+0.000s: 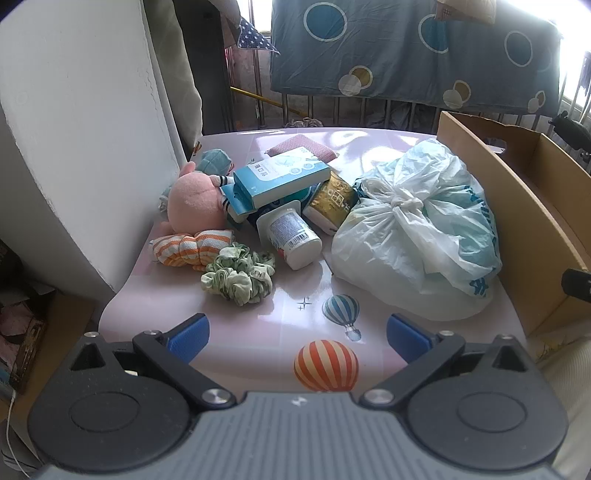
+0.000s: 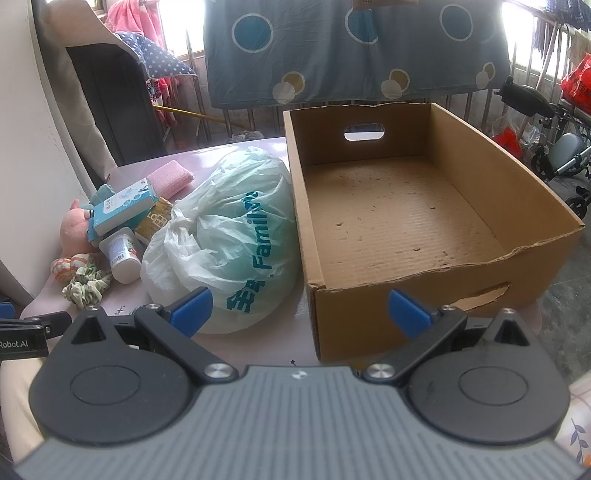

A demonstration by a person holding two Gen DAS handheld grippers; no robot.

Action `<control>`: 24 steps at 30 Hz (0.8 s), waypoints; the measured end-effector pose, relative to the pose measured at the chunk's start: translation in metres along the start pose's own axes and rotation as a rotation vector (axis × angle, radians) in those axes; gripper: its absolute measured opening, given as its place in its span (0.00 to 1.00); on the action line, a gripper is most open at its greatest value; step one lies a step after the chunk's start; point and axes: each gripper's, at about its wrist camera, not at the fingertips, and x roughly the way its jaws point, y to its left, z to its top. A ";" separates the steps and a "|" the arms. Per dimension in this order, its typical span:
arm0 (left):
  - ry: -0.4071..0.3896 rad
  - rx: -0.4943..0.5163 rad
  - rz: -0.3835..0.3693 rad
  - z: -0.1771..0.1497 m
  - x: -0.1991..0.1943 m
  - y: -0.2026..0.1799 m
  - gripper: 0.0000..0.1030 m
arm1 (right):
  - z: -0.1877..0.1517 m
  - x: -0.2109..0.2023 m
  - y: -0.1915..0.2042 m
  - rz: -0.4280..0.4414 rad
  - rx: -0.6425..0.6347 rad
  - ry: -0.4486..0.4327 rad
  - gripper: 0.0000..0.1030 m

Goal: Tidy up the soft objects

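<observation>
Both grippers, left gripper point(image 1: 297, 334) and right gripper point(image 2: 300, 308), hover spread wide, empty.
Green fabric scrunchie point(image 1: 239, 275) lies near-left on the pink table point(image 1: 280, 317); the empty brown cardboard box point(image 2: 388, 221) waits right, likely for soft items.

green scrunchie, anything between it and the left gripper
Nothing visible. The open left gripper faces the green scrunchie across bare table. The striped cloth and white bottle lie just behind and beside it, not in front.

Bright windows point(image 2: 517, 33), spotted sheet point(image 2: 351, 48), perhaps railing point(image 1: 332, 107)
</observation>
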 end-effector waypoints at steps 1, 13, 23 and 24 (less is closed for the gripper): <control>0.000 0.000 0.000 0.000 0.000 0.000 1.00 | 0.001 0.000 0.001 0.000 0.000 0.001 0.99; 0.000 -0.002 0.001 0.002 0.000 0.001 1.00 | 0.001 0.000 0.001 -0.002 -0.002 0.002 0.99; 0.003 -0.008 0.001 0.001 0.001 0.006 1.00 | 0.000 0.001 0.002 -0.003 -0.001 0.004 0.99; 0.003 -0.008 0.001 0.001 0.001 0.006 1.00 | 0.000 0.000 0.002 -0.003 -0.001 0.004 0.99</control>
